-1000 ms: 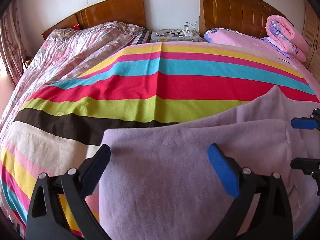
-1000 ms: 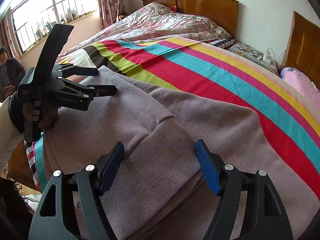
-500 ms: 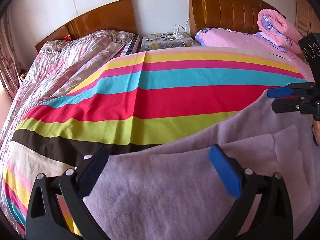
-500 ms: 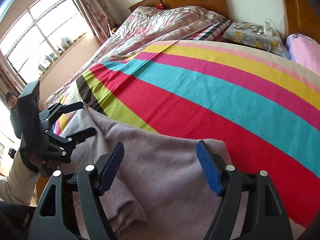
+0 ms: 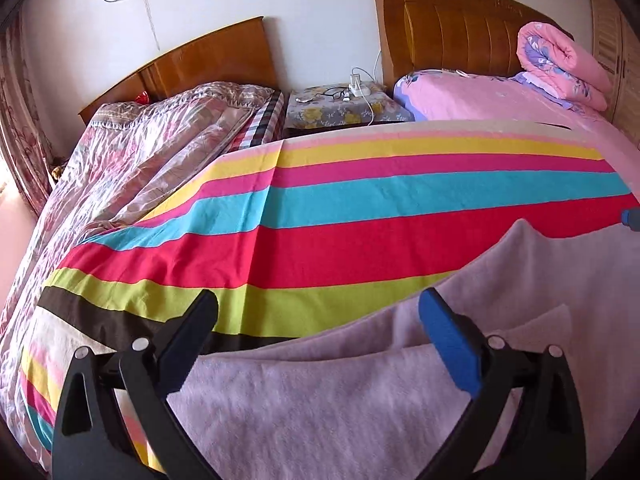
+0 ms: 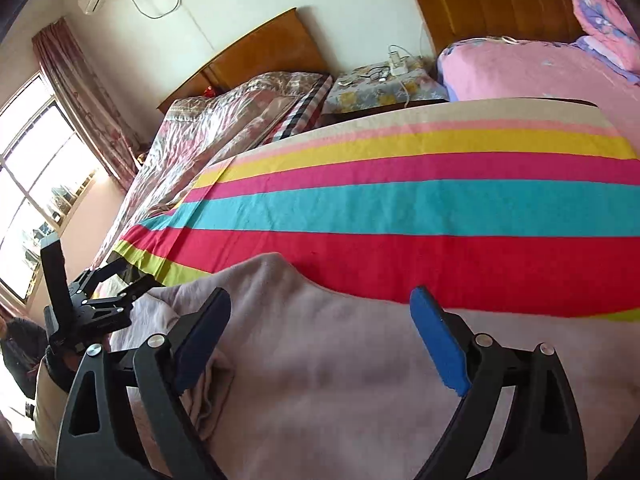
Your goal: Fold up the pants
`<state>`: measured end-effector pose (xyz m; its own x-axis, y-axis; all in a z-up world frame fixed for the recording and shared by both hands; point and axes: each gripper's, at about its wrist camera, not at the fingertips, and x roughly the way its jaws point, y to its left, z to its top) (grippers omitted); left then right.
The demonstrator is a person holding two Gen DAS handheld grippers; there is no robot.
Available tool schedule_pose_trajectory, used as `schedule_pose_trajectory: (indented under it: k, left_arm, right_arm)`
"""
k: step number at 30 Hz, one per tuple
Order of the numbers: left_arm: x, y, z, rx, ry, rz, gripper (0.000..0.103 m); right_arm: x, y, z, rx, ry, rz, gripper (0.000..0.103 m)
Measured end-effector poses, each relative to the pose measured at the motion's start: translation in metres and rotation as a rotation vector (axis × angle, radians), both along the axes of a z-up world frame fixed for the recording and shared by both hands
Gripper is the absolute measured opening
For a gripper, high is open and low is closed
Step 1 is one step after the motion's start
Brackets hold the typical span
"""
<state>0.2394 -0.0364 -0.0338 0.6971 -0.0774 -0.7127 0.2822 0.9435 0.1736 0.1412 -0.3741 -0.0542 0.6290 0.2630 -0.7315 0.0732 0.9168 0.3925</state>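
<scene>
The lilac knit pants [image 5: 360, 408] lie folded over on the striped sheet [image 5: 360, 248] at the bed's near edge, with a layered edge at the right. My left gripper [image 5: 318, 308] hovers open over their left end, its left finger above the sheet. In the right wrist view the pants [image 6: 320, 380] spread under my right gripper [image 6: 320, 300]. Its jaws are opening, and no cloth is pinched between them. The left gripper [image 6: 136, 276] shows there at the far left, held by a hand. One blue pad of the right gripper [image 5: 632, 219] peeks in at the left wrist view's right edge.
A bed with a floral quilt [image 5: 140, 152] lies to the left, and a pink bed [image 5: 500, 100] with a rolled quilt [image 5: 560, 64] to the right. Between them stands a nightstand [image 5: 344, 108] with a power strip. A window [image 6: 36, 184] and a person [image 6: 16, 352] are far left.
The right gripper rolled and swung right, off the ribbed end of the pants, and its jaws widened. The left gripper drifted toward the pants' left end; the right gripper has nearly left its view.
</scene>
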Motion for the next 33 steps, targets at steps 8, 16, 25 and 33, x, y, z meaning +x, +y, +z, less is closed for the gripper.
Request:
schedule_pose_trajectory:
  k: [8, 16, 25, 33]
  left_arm:
    - [-0.027, -0.042, -0.035, 0.130, -0.011, 0.011, 0.101]
    - [-0.124, -0.042, -0.003, 0.068, -0.083, -0.096, 0.101]
    - [-0.139, -0.033, -0.046, 0.086, 0.006, -0.112, 0.102]
    - [-0.131, -0.018, -0.053, -0.023, 0.064, -0.065, 0.102]
  right_arm:
    - [-0.082, -0.080, -0.009, 0.076, -0.011, -0.179, 0.086]
    - [-0.219, -0.073, 0.010, 0.193, -0.203, -0.144, 0.088]
    - [-0.261, -0.042, -0.040, 0.274, -0.198, -0.135, 0.088]
    - [-0.278, -0.089, -0.051, 0.297, -0.143, -0.360, 0.088]
